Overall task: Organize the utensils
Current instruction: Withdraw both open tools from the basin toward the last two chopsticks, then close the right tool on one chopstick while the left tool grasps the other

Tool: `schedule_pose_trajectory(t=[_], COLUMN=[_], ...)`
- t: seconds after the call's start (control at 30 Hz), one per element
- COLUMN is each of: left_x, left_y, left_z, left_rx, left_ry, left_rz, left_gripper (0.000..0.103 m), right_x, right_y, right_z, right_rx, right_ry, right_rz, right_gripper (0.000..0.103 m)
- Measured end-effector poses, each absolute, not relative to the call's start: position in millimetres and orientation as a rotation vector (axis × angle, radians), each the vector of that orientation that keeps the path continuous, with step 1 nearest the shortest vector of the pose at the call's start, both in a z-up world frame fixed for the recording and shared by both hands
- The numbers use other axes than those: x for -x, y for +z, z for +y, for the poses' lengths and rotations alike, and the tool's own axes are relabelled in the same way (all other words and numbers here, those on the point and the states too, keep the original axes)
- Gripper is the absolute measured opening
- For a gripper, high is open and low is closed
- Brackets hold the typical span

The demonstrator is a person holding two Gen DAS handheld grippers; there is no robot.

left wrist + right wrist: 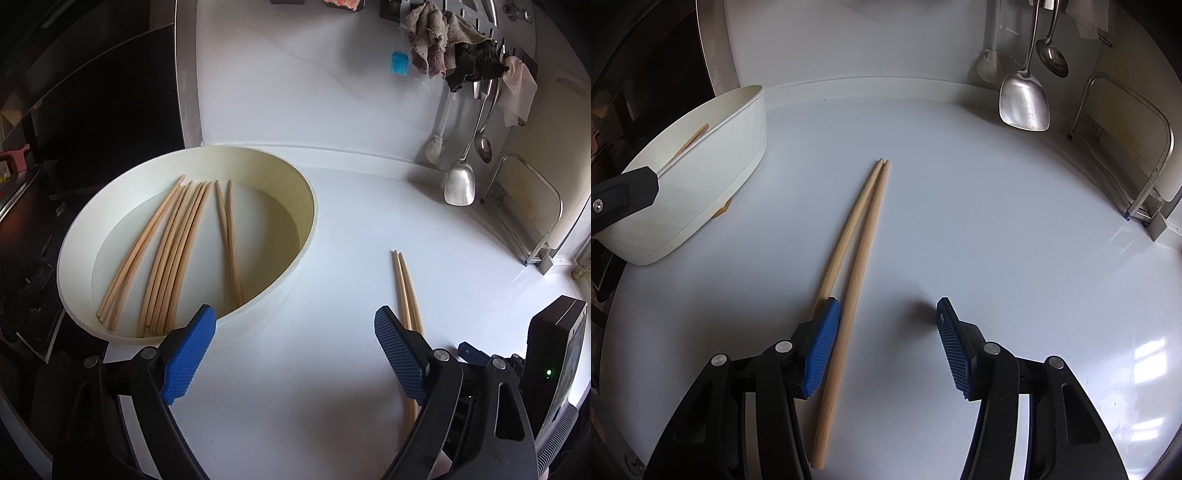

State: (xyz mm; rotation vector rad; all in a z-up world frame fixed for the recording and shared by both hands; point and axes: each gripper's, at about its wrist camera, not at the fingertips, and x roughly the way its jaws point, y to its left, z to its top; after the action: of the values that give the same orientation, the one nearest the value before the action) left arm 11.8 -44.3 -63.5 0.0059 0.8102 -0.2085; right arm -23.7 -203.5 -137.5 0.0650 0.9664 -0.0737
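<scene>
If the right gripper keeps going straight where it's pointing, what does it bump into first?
Probably the white countertop. The right gripper is open and angled down; the chopstick pair lies by its left finger, off centre, though depth is unclear.

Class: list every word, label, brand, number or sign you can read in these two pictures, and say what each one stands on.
No words, brands or numbers can be read.
Right gripper: a small pale arrow-like mark on one blue pad, no letters.
Black device: a green light, and a screen too blurred to read.

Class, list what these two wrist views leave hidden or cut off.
- Right wrist view: the round white plastic tub shows its side, hiding most contents.
- Left wrist view: the pair of wooden chopsticks on the counter is partly covered by the left hand-held gripper.
- Both views: hanging steel utensils' tops are cut off.
</scene>
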Motion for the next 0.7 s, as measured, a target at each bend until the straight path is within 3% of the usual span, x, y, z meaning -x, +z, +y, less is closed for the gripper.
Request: schedule_pose_trajectory(t=[0.07, 0.33, 0.7], left_x=[-8.8, -4.8, 1.4], left_y=[-62.6, -54.0, -61.1], left_z=[-45.1, -58.0, -97.7], left_rx=[0.002, -0.042, -0.096], left_ry=[-0.212, -0.225, -0.301], left_rz=[0.8, 0.761, 0.764], left_gripper=[0.086, 0.086, 0.086], right_x=[25.2, 24.6, 36.1], right_y=[-137.6, -136.0, -135.1], right_z=[-203.3, -208.8, -260.1], right_rx=[-0.052, -0.029, -0.069], right_ry=[-0.064, -0.039, -0.131], right_rz=[0.955, 0.938, 0.939], right_gripper=[0.05, 0.011, 0.008])
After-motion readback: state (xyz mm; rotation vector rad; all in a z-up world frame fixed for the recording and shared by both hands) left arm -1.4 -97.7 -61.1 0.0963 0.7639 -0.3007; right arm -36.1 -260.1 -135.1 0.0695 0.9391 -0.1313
